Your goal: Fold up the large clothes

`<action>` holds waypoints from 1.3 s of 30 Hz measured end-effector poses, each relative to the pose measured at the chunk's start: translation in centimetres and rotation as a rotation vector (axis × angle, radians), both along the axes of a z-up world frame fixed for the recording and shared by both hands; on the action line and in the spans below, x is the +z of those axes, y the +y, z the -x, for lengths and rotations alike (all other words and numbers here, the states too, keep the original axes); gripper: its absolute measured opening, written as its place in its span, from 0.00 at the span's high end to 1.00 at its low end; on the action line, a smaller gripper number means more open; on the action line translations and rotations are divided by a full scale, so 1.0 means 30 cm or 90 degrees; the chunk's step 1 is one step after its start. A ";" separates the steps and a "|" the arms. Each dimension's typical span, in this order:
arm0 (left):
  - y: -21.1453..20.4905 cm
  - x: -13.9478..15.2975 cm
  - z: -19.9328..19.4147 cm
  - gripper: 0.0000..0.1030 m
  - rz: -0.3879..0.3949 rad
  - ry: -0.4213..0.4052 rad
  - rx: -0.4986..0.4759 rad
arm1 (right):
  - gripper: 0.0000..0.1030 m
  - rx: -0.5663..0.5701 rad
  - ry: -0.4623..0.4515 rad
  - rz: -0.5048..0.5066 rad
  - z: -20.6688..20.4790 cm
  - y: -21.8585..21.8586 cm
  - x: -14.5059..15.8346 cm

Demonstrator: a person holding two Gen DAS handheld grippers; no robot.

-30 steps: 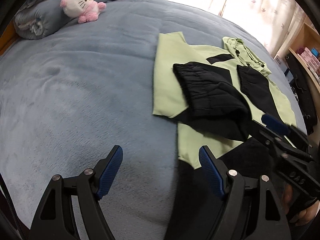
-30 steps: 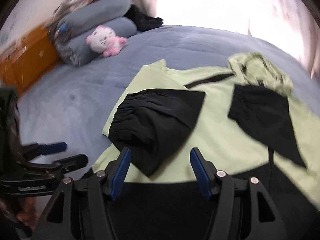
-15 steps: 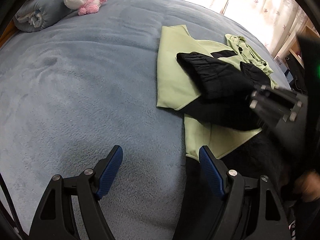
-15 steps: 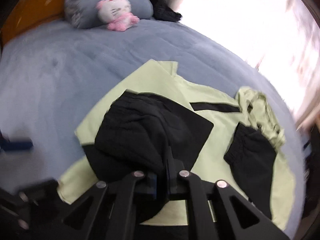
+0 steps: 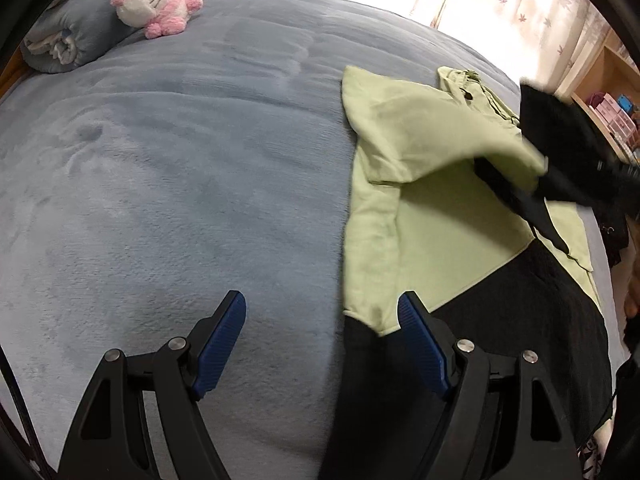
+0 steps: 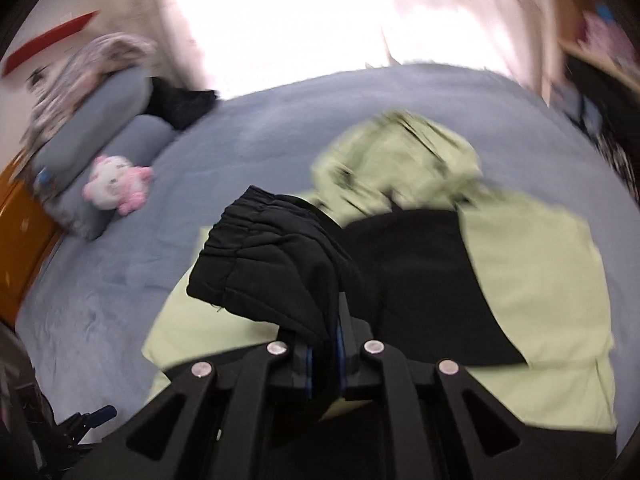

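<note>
While my right claw (image 6: 324,344) grips the black sleeve (image 6: 272,264) of the green jacket (image 5: 420,216), its jaws easing apart, my left claw (image 5: 320,340) hangs open over the bed (image 5: 180,180)

Left gripper (image 5: 322,336) hovers over grey-blue bed blanket (image 5: 180,168), blue pads wide apart, nothing between them. Green-and-black hooded jacket (image 5: 444,240) lies along the bed's right side, one green fold lifted toward the right edge by a blurred black tool. Pink-and-white plush cat (image 5: 154,2) near far-left corner, against rolled grey bedding (image 5: 76,36).
</note>
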State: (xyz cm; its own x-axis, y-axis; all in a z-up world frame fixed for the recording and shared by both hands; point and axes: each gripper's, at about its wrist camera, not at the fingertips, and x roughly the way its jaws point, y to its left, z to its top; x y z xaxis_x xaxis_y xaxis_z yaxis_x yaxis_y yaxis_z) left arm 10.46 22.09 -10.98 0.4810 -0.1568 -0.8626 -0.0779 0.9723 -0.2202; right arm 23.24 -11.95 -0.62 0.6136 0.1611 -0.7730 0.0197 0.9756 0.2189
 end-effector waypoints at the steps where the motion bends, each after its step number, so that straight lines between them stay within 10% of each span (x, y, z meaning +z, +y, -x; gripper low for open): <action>1: -0.012 0.000 -0.004 0.25 0.000 0.000 -0.004 | 0.89 -0.014 0.020 -0.012 0.003 -0.035 -0.032; 10: -0.098 0.037 -0.051 0.25 -0.019 -0.011 -0.046 | 0.48 -0.067 0.104 -0.104 0.099 -0.237 -0.167; 15: -0.113 0.040 -0.081 0.25 -0.009 -0.010 -0.042 | 0.32 -0.220 0.115 -0.238 0.147 -0.459 -0.223; 28: -0.158 0.053 -0.199 0.25 -0.025 -0.012 -0.100 | 0.32 -0.186 0.126 -0.204 0.132 -0.512 -0.239; 39: -0.079 0.000 -0.632 0.25 -0.010 0.016 -0.083 | 0.32 -0.152 0.127 -0.461 0.041 -0.706 -0.389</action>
